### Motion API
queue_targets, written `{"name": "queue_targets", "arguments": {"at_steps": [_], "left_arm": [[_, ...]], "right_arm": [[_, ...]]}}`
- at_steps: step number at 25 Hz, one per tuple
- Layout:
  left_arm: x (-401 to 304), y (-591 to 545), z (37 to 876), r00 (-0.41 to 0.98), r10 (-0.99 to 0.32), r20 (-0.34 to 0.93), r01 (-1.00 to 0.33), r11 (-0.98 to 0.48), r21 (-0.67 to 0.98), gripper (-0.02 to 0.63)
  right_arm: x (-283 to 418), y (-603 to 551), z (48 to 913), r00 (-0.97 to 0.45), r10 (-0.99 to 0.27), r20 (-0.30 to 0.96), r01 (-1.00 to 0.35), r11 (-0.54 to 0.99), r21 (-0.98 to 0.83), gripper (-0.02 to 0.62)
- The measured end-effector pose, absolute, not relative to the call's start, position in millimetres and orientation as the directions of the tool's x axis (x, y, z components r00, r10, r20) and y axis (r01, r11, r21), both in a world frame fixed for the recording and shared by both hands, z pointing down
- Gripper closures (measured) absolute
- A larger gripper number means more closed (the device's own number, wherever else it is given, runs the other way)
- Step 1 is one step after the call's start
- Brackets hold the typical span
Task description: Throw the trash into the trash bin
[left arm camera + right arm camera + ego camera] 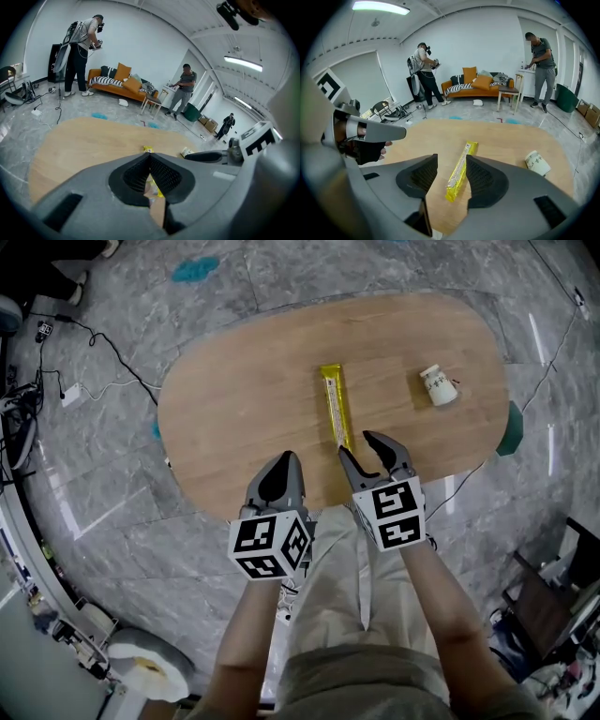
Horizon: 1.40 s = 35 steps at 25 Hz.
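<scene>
head view: i look steeply down on an oval wooden table (234, 381) that stands on a grey marble floor. a long yellow wrapper (333, 401) lies flat near the table's middle, one end pointing toward me. a white paper cup (438, 386) lies on its side to the wrapper's right, well apart from it. my left gripper (285, 457) hovers over the near part of the table with its jaws together. my right gripper (358, 444) is just beside it, jaws spread, their tips at the wrapper's near end.

left gripper view: the two dark pads meet at their tips and hold nothing. the wrapper shows on the table beyond them.

right gripper view: the jaws stand apart. the wrapper lies on the table in the gap between them, and neither pad presses it. the cup lies off to the right. a dark green bin (566, 97) stands on the floor well beyond the table, near a standing person (541, 70). an orange sofa (480, 85) sits against the back wall.
</scene>
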<state>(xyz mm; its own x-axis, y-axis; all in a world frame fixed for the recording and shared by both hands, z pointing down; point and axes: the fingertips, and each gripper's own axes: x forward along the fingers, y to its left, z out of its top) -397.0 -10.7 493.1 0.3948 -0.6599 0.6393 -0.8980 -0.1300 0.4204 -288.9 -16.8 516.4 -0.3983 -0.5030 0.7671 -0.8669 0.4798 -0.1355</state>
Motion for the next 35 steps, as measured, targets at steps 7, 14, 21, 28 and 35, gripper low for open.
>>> {"name": "queue_targets", "arguments": {"at_steps": [7, 14, 21, 28, 35], "left_arm": [[-399.6, -13.0, 520.5, 0.388, -0.653, 0.651, -0.9, -0.114, 0.422, 0.606], [-402.9, -14.3, 542.8, 0.381, -0.642, 0.665, -0.901, -0.099, 0.421, 0.606], [-402.4, -15.1, 561.3, 0.383, -0.631, 0.674, -0.902, -0.096, 0.422, 0.606], [-405.3, -12.3, 575.3, 0.38, -0.62, 0.687, -0.903, -0.086, 0.422, 0.606], [-404.8, -10.3, 584.3, 0.384, -0.608, 0.695, -0.901, -0.083, 0.426, 0.606]], "right_arm": [[-290.6, -22.3, 547.3, -0.378, -0.494, 0.783, -0.876, 0.464, -0.131, 0.419], [-301.0, -27.5, 573.6, -0.376, -0.473, 0.797, -0.878, 0.457, -0.143, 0.417], [-302.4, -32.5, 598.0, -0.358, -0.459, 0.813, -0.884, 0.447, -0.136, 0.41], [-302.0, -30.3, 621.9, -0.34, -0.433, 0.835, -0.89, 0.435, -0.137, 0.402], [-302.1, -29.8, 641.2, -0.328, -0.408, 0.852, -0.893, 0.428, -0.139, 0.396]]}}
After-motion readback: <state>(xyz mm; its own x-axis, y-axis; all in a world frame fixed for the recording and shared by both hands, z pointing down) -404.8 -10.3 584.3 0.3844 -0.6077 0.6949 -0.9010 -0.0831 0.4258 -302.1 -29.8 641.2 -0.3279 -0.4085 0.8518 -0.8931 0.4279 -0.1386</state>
